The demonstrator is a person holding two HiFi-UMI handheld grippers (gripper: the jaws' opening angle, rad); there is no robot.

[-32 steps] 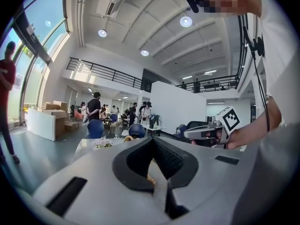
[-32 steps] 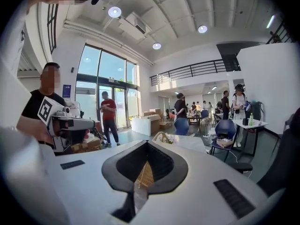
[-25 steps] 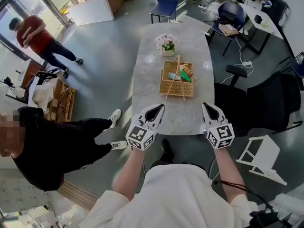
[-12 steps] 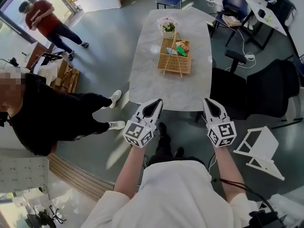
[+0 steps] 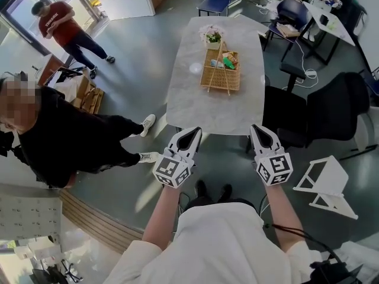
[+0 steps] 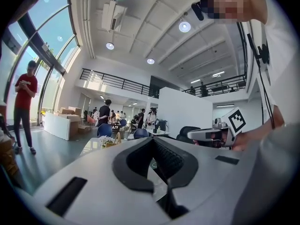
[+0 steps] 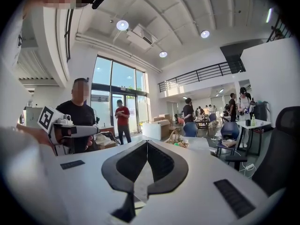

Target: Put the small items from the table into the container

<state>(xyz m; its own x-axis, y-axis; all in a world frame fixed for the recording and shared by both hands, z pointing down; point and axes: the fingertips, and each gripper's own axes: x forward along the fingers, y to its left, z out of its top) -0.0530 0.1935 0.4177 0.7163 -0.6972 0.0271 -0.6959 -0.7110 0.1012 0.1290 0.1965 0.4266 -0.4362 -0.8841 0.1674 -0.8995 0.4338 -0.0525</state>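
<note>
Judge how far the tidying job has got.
Done: small items lie in the basket; only a flower pot stands loose on the table. In hand: nothing; the left hand-held gripper and the right hand-held gripper are shut, empty, short of the table. Left: seemingly nothing.

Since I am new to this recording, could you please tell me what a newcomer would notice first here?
Two shut, empty grippers, left gripper and right gripper, are held short of a marble table. On its far half stands a wicker basket holding small items, a flower pot beyond. A person in black stands at left.
</note>
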